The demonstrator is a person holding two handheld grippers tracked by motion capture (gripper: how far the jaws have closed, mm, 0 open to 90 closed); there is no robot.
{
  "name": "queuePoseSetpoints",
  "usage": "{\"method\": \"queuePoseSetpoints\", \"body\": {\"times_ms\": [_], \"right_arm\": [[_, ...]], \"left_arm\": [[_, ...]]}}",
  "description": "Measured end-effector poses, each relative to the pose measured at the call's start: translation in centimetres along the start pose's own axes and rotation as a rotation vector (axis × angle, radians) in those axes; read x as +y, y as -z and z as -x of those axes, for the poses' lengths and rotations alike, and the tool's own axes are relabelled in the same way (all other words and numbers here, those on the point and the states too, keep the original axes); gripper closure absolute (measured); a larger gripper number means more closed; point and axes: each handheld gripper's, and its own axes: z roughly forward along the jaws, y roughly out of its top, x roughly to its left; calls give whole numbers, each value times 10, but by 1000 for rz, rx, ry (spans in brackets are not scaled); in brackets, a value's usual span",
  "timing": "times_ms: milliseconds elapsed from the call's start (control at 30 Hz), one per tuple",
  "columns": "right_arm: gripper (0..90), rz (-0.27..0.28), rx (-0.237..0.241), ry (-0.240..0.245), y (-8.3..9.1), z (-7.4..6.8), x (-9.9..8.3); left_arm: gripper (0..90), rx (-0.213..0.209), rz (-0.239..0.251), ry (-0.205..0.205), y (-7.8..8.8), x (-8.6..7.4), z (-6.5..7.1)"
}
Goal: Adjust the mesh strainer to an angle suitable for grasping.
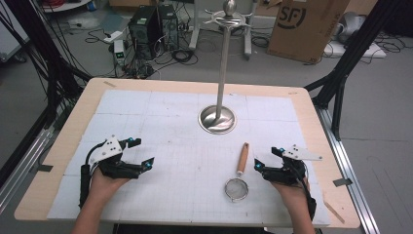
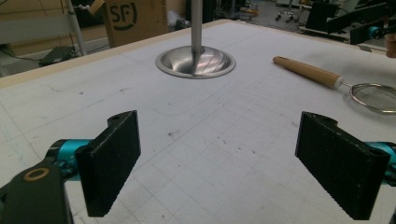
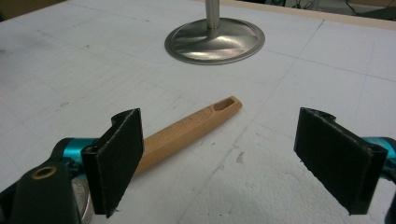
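Right gripper (image 1: 267, 158) stood open and empty just right of the strainer (image 1: 237, 189); left gripper (image 1: 141, 152) was likewise open, well apart on the mat (image 1: 170, 122). Judged step: picking up the strainer, perhaps for the hook stand (image 1: 218, 118). Best gripped across mid-handle, jaws square. Strainer lay flat near the front edge: wooden handle (image 3: 187, 133) with hanging slot, round wire mesh bowl.

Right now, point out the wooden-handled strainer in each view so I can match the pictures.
High view: the strainer lies right of centre, mesh end nearest the person, just left of the right tongs.
Left gripper view: strainer at upper right.
Right gripper view: its handle runs out from behind the left jaw.
Shared landmark: the metal stand's round base.
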Motion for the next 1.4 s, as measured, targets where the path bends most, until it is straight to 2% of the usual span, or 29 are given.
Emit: {"method": "queuePoseSetpoints", "body": {"times_ms": [233, 367, 500, 633, 733, 1067, 1233, 1400], "right_arm": [[149, -22, 9, -4, -2, 1, -1], [149, -9, 25, 29, -2, -2, -2], [149, -22, 40, 34, -3, -3, -1], [150, -27, 36, -1, -3, 0, -2], [161, -28, 30, -1, -3, 1, -3], [404, -46, 24, 10, -3, 1, -3], [531, -83, 15, 3, -7, 2, -2], [654, -122, 10, 16, -12, 1, 1]], "left_arm": [[147, 7, -2, 0, -1, 0, 0], [147, -4, 2, -7, -1, 2, 3], [147, -5, 8, -7, -1, 3, 3], [147, -2, 3, -13, -1, 3, 2], [147, -3, -4, -17, -2, 2, 2], [147, -2, 1, -14, -1, 2, 2], [147, 2, -5, -15, 0, 2, 2], [147, 4, -3, -13, 1, 3, 2]]}}
